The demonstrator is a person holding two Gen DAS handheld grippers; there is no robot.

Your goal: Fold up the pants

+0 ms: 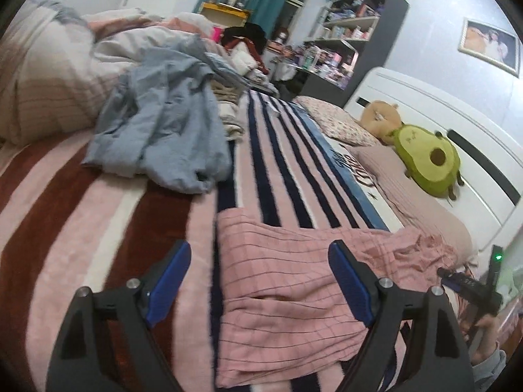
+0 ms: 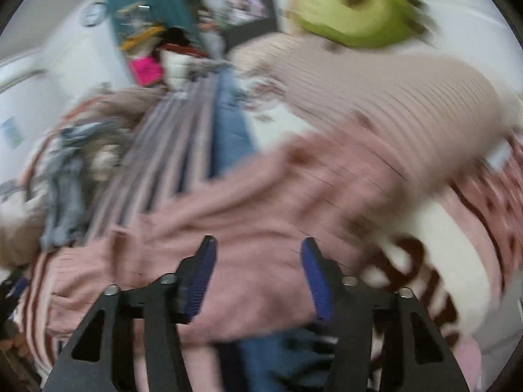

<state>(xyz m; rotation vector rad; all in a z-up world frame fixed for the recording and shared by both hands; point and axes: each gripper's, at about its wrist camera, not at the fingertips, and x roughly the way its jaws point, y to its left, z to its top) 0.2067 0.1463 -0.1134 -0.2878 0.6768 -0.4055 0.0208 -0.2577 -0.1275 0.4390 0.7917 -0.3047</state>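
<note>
**Both tools released over the pink pants**

Nearest the lens, the left tool stands with its blue pads spread wide and nothing between them. The pink checked pants lie just beyond and beneath its right pad, spread flat on the striped blanket of the bed. The right tool also stands released, jaws apart with only cloth below them, no fabric pinched; its view is heavily blurred. Ahead of the left tool, well apart, a grey garment lies crumpled; off to its right an avocado plush leans on the headboard.

What could go wrong: the waist end toward the right tool looks rumpled, so a fold made now would likely trap creases. With either tool grabbing only the top layer, the legs could slide apart and the fold come out skewed.
</note>
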